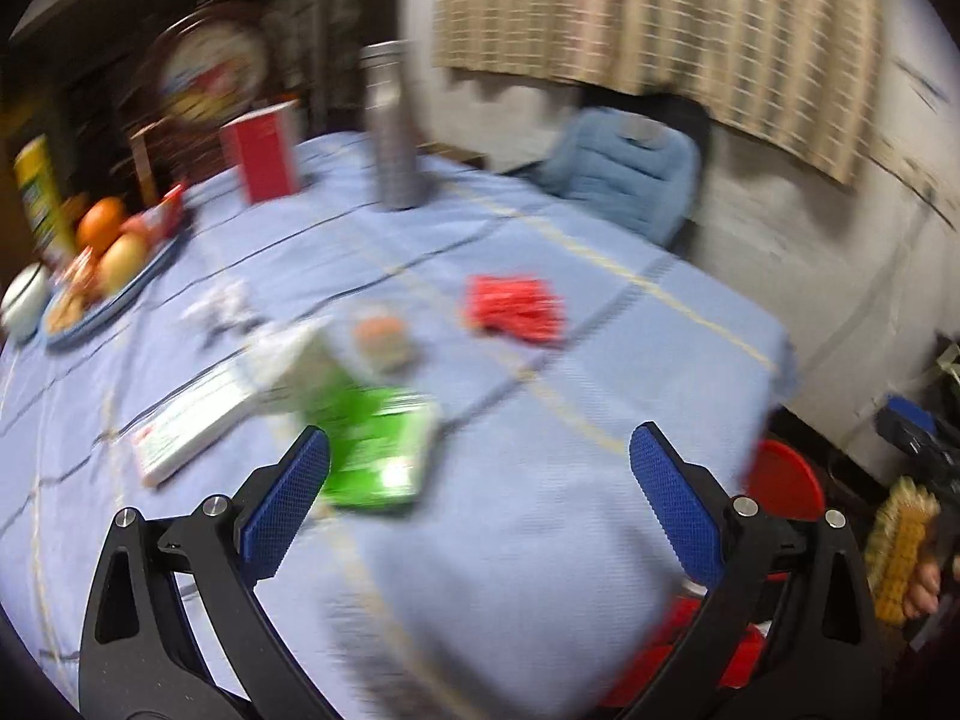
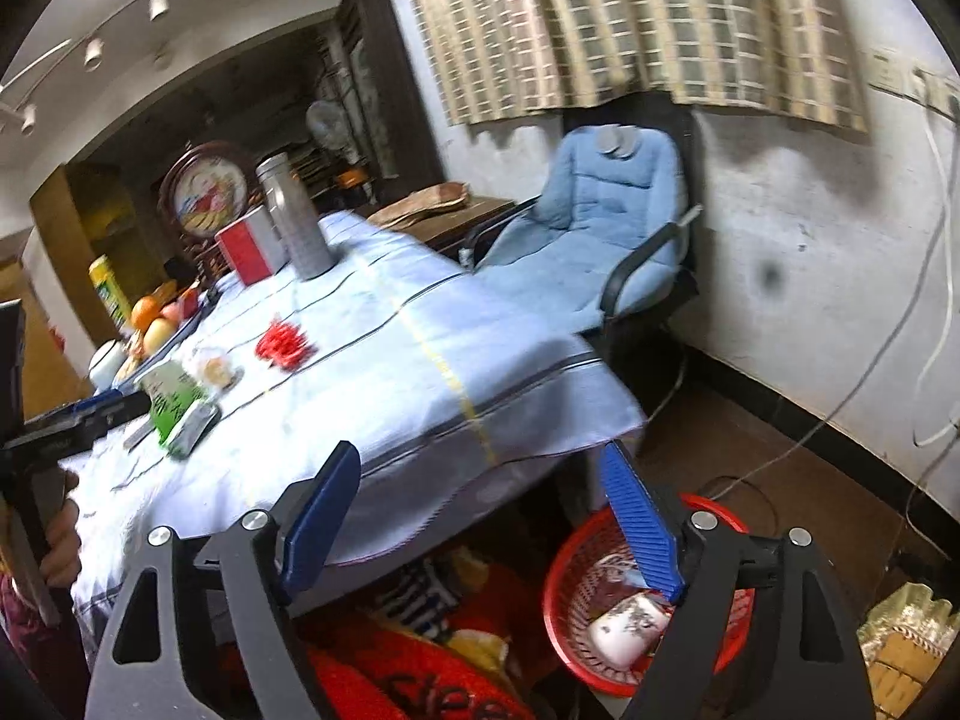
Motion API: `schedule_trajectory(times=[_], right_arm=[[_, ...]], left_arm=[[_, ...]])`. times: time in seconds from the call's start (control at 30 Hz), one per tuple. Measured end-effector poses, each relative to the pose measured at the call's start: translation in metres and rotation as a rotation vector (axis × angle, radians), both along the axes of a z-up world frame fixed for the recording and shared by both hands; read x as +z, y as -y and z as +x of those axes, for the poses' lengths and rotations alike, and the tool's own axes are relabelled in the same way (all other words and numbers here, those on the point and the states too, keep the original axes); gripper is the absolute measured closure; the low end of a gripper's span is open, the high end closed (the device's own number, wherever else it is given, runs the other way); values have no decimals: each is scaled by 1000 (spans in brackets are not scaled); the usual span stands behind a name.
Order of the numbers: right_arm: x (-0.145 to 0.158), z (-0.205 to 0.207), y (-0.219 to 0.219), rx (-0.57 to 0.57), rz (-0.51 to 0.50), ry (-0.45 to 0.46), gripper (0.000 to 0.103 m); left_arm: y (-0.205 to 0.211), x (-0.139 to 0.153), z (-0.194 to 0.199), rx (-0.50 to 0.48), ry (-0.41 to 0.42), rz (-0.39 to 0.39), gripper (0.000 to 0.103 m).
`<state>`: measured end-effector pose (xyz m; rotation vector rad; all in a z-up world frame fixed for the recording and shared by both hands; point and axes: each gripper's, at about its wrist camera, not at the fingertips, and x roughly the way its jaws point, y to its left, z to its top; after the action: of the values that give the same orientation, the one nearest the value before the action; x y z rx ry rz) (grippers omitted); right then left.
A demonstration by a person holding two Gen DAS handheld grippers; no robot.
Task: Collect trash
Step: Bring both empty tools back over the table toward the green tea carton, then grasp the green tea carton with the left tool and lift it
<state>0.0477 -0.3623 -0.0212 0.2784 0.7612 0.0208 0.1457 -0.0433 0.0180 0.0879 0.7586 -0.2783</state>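
Note:
Trash lies on the blue tablecloth (image 1: 540,540): a green and white carton (image 1: 372,444) on its side, a crumpled red wrapper (image 1: 516,306), a small clear cup (image 1: 381,336) and a white scrap (image 1: 222,306). My left gripper (image 1: 480,432) hovers open above the cloth, the carton just beyond its left finger, nothing between the pads. My right gripper (image 2: 480,447) stands open and empty past the table's corner, above a red mesh basket (image 2: 558,588) on the floor. A white crumpled piece (image 2: 624,630) lies in the basket. The carton (image 2: 174,405) and red wrapper (image 2: 285,345) show far left.
A fruit plate (image 1: 114,300), a red box (image 1: 264,150) and a metal flask (image 1: 393,132) stand at the table's far side. A flat white box (image 1: 186,426) lies near the carton. A blue padded chair (image 2: 600,228) stands beyond the table; red bags (image 2: 420,672) sit under it.

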Motion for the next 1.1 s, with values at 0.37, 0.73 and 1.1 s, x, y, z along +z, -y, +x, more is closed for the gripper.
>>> schedule_trajectory(times=[0.37, 0.73, 1.1], right_arm=[[1, 18, -62, 134, -27, -24, 18], [-4, 19, -80, 185, -24, -38, 18], [-14, 20, -89, 203, -21, -49, 18]], left_arm=[[-90, -37, 54, 132, -186, -174, 7], [-81, -62, 84, 187, -247, -74, 7], [-77, -57, 83, 182, -187, -55, 19]])
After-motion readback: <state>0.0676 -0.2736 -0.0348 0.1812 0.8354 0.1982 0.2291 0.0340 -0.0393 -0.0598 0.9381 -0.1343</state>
